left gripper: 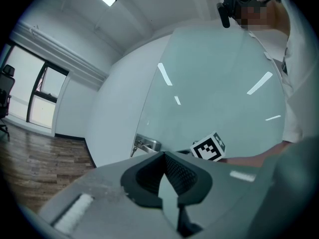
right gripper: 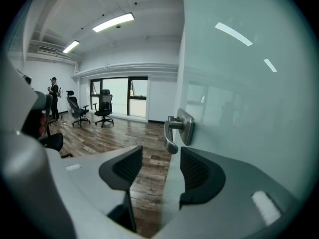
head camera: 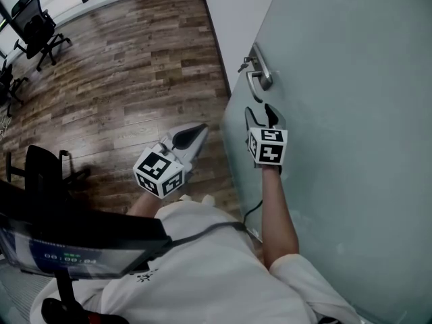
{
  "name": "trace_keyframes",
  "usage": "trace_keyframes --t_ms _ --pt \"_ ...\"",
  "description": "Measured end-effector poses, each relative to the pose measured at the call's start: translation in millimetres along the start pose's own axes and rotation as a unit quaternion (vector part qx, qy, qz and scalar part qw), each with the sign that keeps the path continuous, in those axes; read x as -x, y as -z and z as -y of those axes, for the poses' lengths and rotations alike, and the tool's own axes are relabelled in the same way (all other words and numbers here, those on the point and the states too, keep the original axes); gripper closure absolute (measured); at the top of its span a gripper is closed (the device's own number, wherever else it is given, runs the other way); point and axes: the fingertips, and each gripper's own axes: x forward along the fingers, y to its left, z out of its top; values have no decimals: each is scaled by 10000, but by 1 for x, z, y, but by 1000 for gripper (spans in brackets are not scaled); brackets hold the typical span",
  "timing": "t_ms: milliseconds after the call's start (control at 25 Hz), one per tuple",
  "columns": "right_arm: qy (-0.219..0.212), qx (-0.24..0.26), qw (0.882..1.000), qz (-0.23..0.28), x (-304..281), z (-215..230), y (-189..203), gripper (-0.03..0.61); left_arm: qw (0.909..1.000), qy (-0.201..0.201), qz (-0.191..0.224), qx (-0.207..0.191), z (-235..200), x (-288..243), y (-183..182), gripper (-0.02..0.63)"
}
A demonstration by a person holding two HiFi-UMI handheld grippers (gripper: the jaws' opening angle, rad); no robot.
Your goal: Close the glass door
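looking at the glass door (head camera: pixel 351 113) filling the right side, free edge out over the wood floor (head camera: pixel 135 66), seemingly not yet shut. right gripper (head camera: pixel 261 115) spread wide, pinching nothing, just below the lever handle (head camera: pixel 260 73). left gripper (head camera: pixel 199 132) pressed shut, empty, hanging back. probably heavy, stiff, slick, chip-prone; best taken by the metal handle.

head: I see steeply down from above, door (head camera: pixel 351 113) right | left cam: near door, facing handle (left gripper: pixel 145 145) | right cam: close behind handle | shared: door, handle
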Motion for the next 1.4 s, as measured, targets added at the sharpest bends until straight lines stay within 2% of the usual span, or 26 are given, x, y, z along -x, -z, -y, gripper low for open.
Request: trace_keyframes --t_ms 440,520,760,920,1400 --pt "83 47 9996 -267 -43 4 -8 331 10000 19 -22 19 5 -10 -2 612" --pt "46 141 9994 -318 -50 3 -11 369 10000 -12 -18 16 4 -8 -1 612" --pt "3 230 9989 -401 -57 5 -12 396 9999 -139 -41 3 -2 0 0 612" --pt "134 92 9990 -411 -58 15 -13 489 9998 -182 -60 -7 -4 3 0 611" --pt "-157 3 9994 -298 -61 28 -17 499 9993 -337 -127 53 -5 12 7 611"
